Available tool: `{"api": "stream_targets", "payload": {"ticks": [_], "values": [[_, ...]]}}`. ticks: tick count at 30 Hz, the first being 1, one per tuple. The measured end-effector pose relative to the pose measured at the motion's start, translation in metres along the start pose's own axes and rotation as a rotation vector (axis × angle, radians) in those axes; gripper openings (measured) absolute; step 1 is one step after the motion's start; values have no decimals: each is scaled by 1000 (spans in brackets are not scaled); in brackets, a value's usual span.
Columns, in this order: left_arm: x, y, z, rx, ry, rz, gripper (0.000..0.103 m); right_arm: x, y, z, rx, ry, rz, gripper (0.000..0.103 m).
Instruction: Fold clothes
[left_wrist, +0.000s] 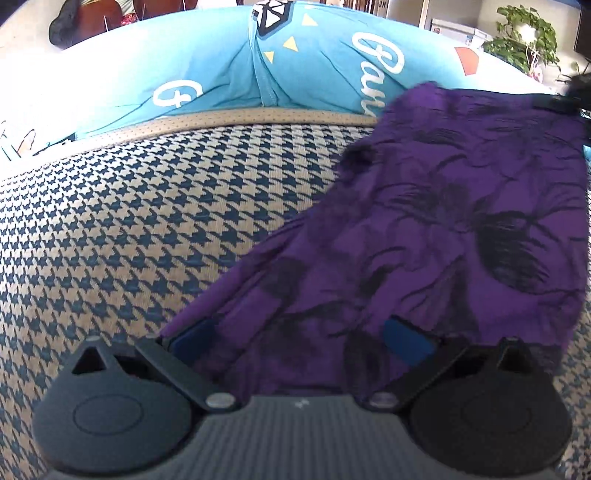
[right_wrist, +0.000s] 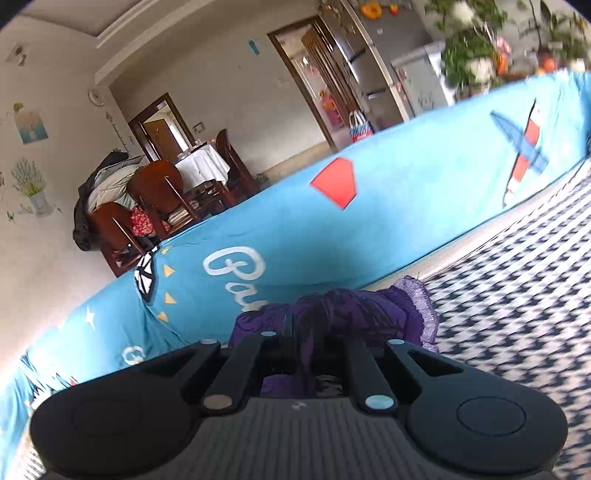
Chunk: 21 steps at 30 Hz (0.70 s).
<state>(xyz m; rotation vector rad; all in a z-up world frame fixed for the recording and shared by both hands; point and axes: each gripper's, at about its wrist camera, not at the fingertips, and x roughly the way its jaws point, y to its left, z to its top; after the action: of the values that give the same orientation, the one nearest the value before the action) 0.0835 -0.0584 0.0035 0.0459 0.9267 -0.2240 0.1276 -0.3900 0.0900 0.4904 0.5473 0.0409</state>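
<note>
A purple garment (left_wrist: 461, 206) with a black leaf print stretches from lower centre to upper right over the houndstooth seat (left_wrist: 147, 221). My left gripper (left_wrist: 301, 328) sits at its near end with jaws spread wide. Its blue pads (left_wrist: 406, 339) show at either side, and the cloth lies over and between them without being pinched. The fingertips are hidden under the fabric. My right gripper (right_wrist: 306, 332) is shut on a bunched fold of the purple garment (right_wrist: 369, 314), lifted off the seat. It appears as a dark blur at the garment's far corner (left_wrist: 576, 92).
A blue printed sofa cover (left_wrist: 221, 74) (right_wrist: 406, 206) runs along the backrest behind the seat. Beyond it are wooden chairs (right_wrist: 155, 199) with a white-clothed table, a doorway, a fridge (right_wrist: 373, 66) and potted plants (left_wrist: 524, 37).
</note>
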Motion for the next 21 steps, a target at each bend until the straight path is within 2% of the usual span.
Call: {"api": "stream_targets", "payload": {"ticks": [3, 4, 7, 10, 12, 14, 19, 21], "values": [[5, -4, -1, 24, 7, 12, 103, -19, -15, -5, -46, 33, -18, 11], [4, -8, -3, 33, 5, 18, 103, -18, -24, -7, -27, 70, -59, 13], [1, -16, -7, 50, 2, 30, 103, -19, -64, -8, 129, 128, -65, 19], [2, -19, -6, 47, 3, 33, 103, -26, -90, -5, 250, 125, -15, 26], [4, -22, -6, 52, 1, 38, 103, -30, -101, -2, 301, 112, -3, 42], [8, -22, -3, 57, -1, 40, 103, -28, -110, -2, 357, 120, 2, 49], [10, -25, -2, 62, -6, 44, 103, -9, -132, -13, 568, 200, 92, 50], [10, -26, -2, 64, -10, 44, 103, -2, -136, -15, 615, 214, 130, 50]]}}
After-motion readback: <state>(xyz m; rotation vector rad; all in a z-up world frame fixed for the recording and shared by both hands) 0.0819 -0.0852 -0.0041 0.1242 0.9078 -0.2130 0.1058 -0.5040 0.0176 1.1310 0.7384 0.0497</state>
